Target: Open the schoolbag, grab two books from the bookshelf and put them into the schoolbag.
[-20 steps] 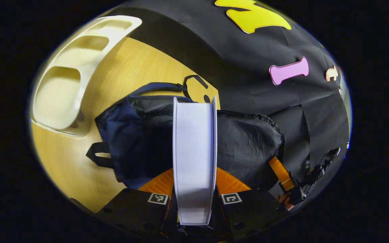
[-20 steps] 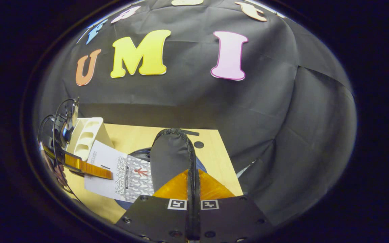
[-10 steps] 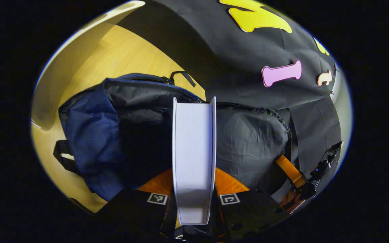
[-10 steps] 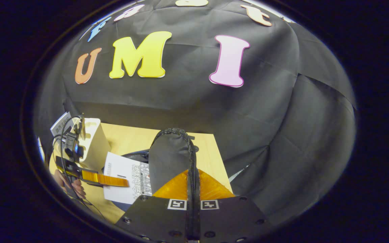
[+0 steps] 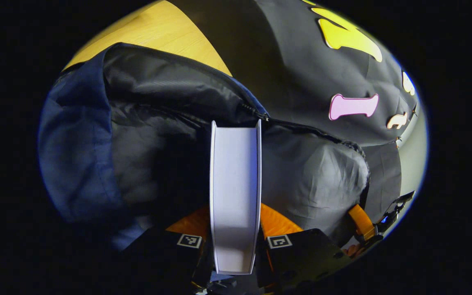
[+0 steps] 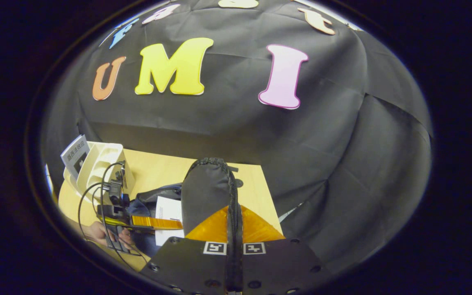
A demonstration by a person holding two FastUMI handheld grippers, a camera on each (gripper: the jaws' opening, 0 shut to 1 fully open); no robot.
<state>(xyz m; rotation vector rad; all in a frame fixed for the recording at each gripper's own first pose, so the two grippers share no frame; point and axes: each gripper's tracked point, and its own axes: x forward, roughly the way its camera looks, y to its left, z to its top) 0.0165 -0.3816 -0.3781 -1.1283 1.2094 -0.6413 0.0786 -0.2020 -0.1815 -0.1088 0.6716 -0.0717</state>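
Left gripper [image 5: 234, 229]: its two fingers are pressed on the white-covered book [image 5: 234, 192], held edge-on, with the front end at the mouth of the bag.
Right gripper [image 6: 234, 233]: its two fingers are pinched together on the black zip-edged flap [image 6: 209, 192] of the bag and hold this flap up, so the mouth is open.
Schoolbag: the dark navy fabric schoolbag with grey lining [image 5: 137, 135] lies on the pale wooden table [image 5: 158, 28], just in front of the book; the zipper line [image 5: 301, 129] runs across beside the book's far end.
Bookshelf: the cream plastic bookshelf with slots [image 6: 100, 164] stands at the far left of the table in the right gripper view, with another book [image 6: 75, 153] in it.
Step, as I judge: the book is going into the opening.
Risk one: the book's corner may catch on the zipper edge or the soft lining, because the cloth sags; then the bag slides on the table and the book does not go in.
Risk two: the flap may slip from the right gripper's pinch and fall over the mouth.
Risk three: a too early release would leave the book on top of the bag.
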